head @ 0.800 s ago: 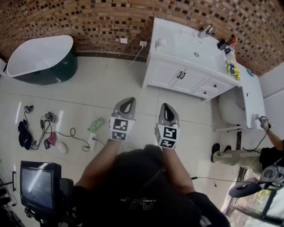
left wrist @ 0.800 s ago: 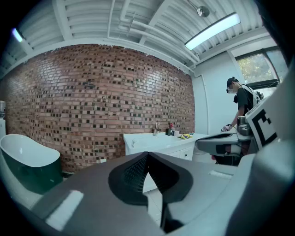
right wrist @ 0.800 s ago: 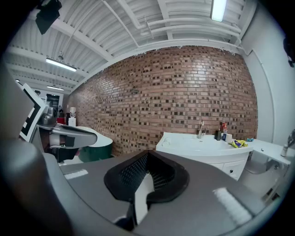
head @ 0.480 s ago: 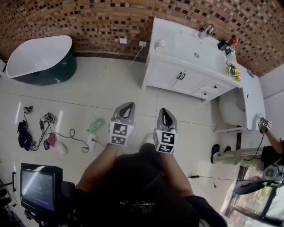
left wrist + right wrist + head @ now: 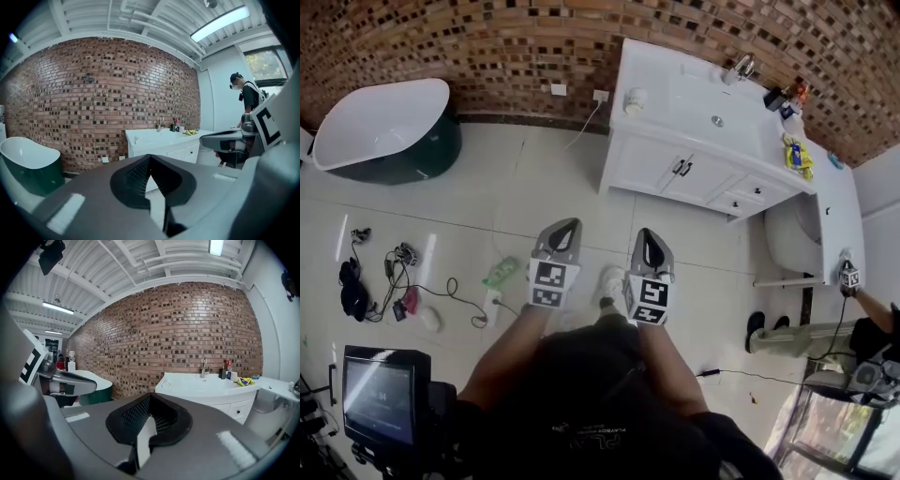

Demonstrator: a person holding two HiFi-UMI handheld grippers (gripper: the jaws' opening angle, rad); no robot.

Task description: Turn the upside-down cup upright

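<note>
Left claw point(image 5: 565, 226), right claw point(image 5: 649, 234) lower now, both pressed together; cup point(image 5: 635, 99) well ahead.

head view: high over the person point(image 5: 591, 394), steeply down at the tiled floor point(image 5: 534, 187), vanity point(image 5: 675, 94) and bathtub point(image 5: 380, 117) far off | left gripper view: low, nearly level along its jaws toward the brick wall point(image 5: 93, 93) | right gripper view: likewise, beside it | shared: vanity, bathtub, brick wall in all three
</note>
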